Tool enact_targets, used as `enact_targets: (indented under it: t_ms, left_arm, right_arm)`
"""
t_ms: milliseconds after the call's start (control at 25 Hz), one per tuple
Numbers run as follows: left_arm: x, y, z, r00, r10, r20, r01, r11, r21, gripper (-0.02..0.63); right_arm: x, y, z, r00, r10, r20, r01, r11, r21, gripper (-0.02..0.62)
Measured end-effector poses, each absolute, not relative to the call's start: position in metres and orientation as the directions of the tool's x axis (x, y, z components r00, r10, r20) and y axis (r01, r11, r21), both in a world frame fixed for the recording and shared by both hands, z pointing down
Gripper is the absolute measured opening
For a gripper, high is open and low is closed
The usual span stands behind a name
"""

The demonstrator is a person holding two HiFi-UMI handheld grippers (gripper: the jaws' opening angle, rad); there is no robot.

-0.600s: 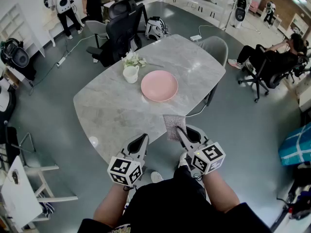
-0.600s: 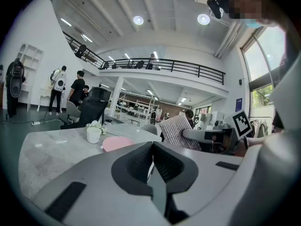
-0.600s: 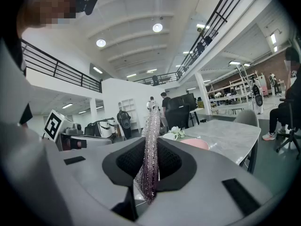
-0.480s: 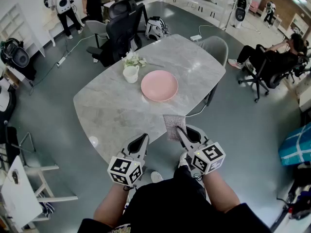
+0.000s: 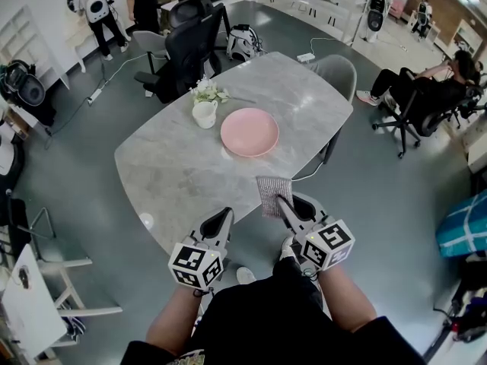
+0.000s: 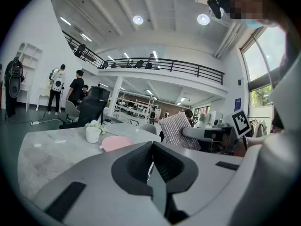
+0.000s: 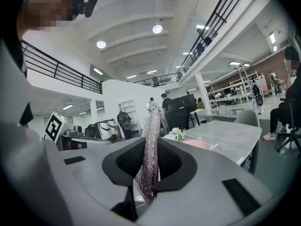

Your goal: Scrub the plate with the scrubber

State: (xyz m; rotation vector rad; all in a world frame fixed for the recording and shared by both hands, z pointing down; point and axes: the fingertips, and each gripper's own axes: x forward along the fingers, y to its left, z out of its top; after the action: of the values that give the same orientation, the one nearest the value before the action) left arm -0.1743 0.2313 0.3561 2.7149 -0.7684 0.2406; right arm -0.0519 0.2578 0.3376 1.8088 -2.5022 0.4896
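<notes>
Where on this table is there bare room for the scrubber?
Bare: the near half of the table, between the plate and its near edge, and most of the far end behind the plate. Crowded: where the flower cup stands beside the plate.

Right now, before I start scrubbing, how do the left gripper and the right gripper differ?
The right gripper has its jaws shut on the scrubber, which stands up from them; the left gripper has its jaws shut on nothing. In the head view the right gripper sits slightly nearer the pink plate than the left gripper does. Shared: both point toward the table, and neither has reached the plate.
</notes>
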Motion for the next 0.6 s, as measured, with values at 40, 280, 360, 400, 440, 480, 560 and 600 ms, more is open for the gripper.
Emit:
enact_targets:
  t_ms: [40,280,360,400,440,480,560,600]
  left_arm:
    - [-0.175,0.232,0.355,0.841,-0.484,0.242,-0.536,-0.808,0.247,0.018]
    - [-0.175,0.224,0.357,0.828,-0.505,0.245,-0.557,-0.791,0.252,0.018]
    - [-0.173,0.216,0.361,0.820,-0.513,0.252,-0.568,-0.783,0.254,0.018]
    - [-0.171,0.212,0.364,0.816,-0.518,0.256,-0.574,-0.778,0.256,0.018]
    - [-0.170,0.209,0.367,0.812,-0.523,0.260,-0.580,-0.773,0.258,0.018]
    - [-0.168,0.205,0.369,0.807,-0.528,0.263,-0.587,-0.767,0.260,0.018]
    - [-0.161,0.197,0.372,0.798,-0.540,0.268,-0.600,-0.755,0.264,0.018]
    - [-0.157,0.193,0.373,0.793,-0.546,0.270,-0.607,-0.749,0.266,0.018]
  right_arm:
    - [-0.052,0.258,0.337,-0.333,-0.923,0.193,-0.928,0.284,-0.241,0.074]
    - [-0.051,0.248,0.335,-0.356,-0.915,0.189,-0.920,0.309,-0.240,0.074]
    - [-0.047,0.237,0.338,-0.367,-0.911,0.190,-0.917,0.319,-0.240,0.074]
    - [-0.045,0.232,0.341,-0.373,-0.908,0.191,-0.914,0.324,-0.242,0.074]
    - [-0.043,0.227,0.344,-0.378,-0.905,0.193,-0.912,0.329,-0.244,0.074]
    - [-0.040,0.222,0.346,-0.384,-0.903,0.195,-0.910,0.334,-0.246,0.074]
    - [-0.031,0.211,0.348,-0.396,-0.897,0.196,-0.905,0.345,-0.250,0.074]
    - [-0.026,0.205,0.348,-0.402,-0.895,0.196,-0.902,0.350,-0.251,0.074]
